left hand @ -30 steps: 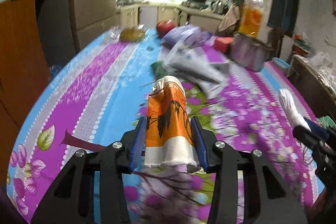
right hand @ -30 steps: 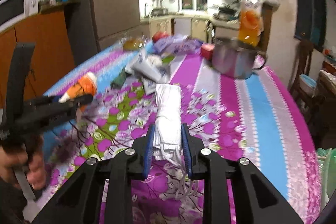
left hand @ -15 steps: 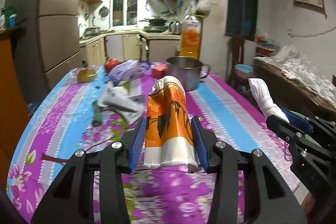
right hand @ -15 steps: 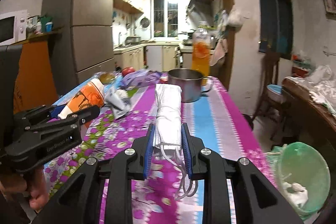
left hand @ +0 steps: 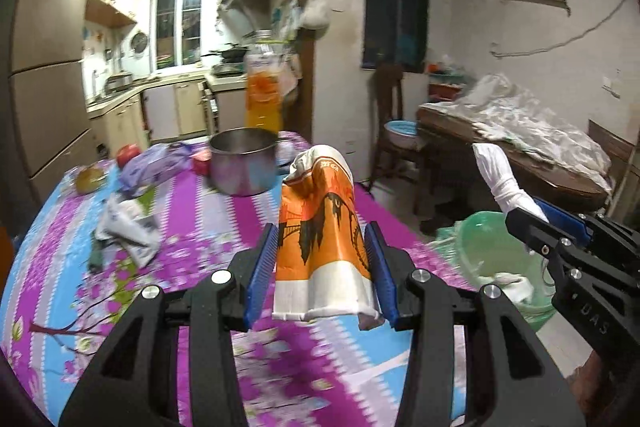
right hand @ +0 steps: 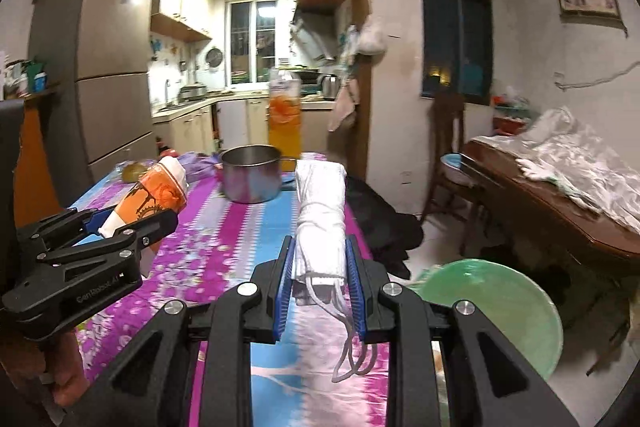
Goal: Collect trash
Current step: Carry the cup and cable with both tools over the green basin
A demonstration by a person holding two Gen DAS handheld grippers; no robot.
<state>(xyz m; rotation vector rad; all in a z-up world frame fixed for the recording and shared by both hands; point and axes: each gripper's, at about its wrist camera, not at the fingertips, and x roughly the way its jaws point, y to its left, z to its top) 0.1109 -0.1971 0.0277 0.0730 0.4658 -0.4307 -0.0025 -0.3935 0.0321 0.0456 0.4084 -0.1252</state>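
Left tool grips an orange wrapper; right tool grips a white mask

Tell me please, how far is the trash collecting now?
Done: the green bin beside the table already holds some white scraps. In hand: the left gripper is shut on an orange-and-white wrapper and the right gripper is shut on a rolled white face mask, both near the bin, not yet dropped. Left: crumpled white packaging and a purple bag remain on the tablecloth.
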